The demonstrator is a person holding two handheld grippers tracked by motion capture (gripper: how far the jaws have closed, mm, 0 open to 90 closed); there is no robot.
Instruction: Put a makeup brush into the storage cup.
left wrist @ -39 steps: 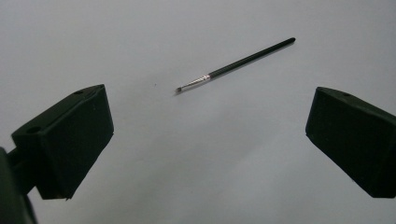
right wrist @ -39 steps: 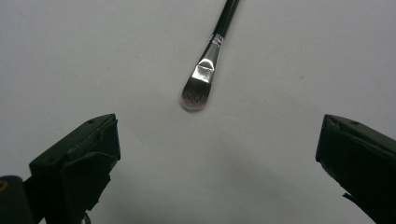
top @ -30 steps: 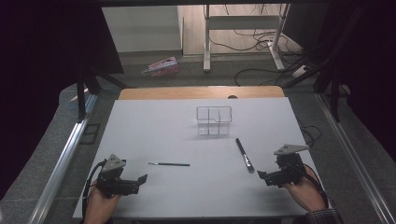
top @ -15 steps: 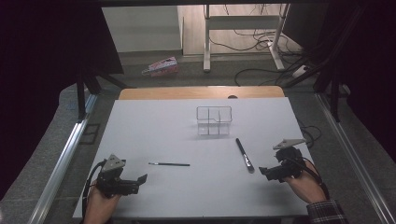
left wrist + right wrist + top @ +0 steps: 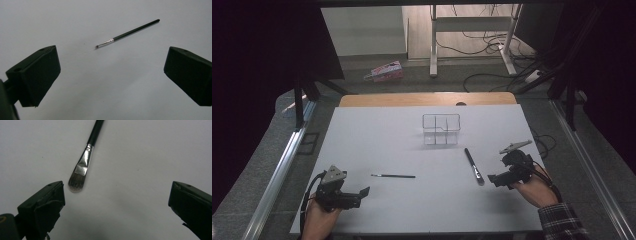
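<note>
A thin black brush (image 5: pixel 393 176) (image 5: pixel 126 33) lies on the white table, its tip toward my left gripper (image 5: pixel 362 194) (image 5: pixel 112 77). That gripper rests open near the front left edge, a short way from the brush. A wider flat brush (image 5: pixel 473 165) (image 5: pixel 85 161) with a silver ferrule lies right of centre. My right gripper (image 5: pixel 493 179) (image 5: pixel 116 205) stands open just beside its bristle end, with the bristles close to the left jaw. A clear divided organiser (image 5: pixel 441 129) stands at the middle back of the table.
The white table top (image 5: pixel 377 135) ends in a wooden strip (image 5: pixel 427 99) at the back. Beyond it lie a pink box (image 5: pixel 384 71) on the floor, cables and a desk frame. Metal rails run along both sides.
My right gripper has moved left toward the flat brush's bristle end. The left gripper and both brushes have stayed put.
</note>
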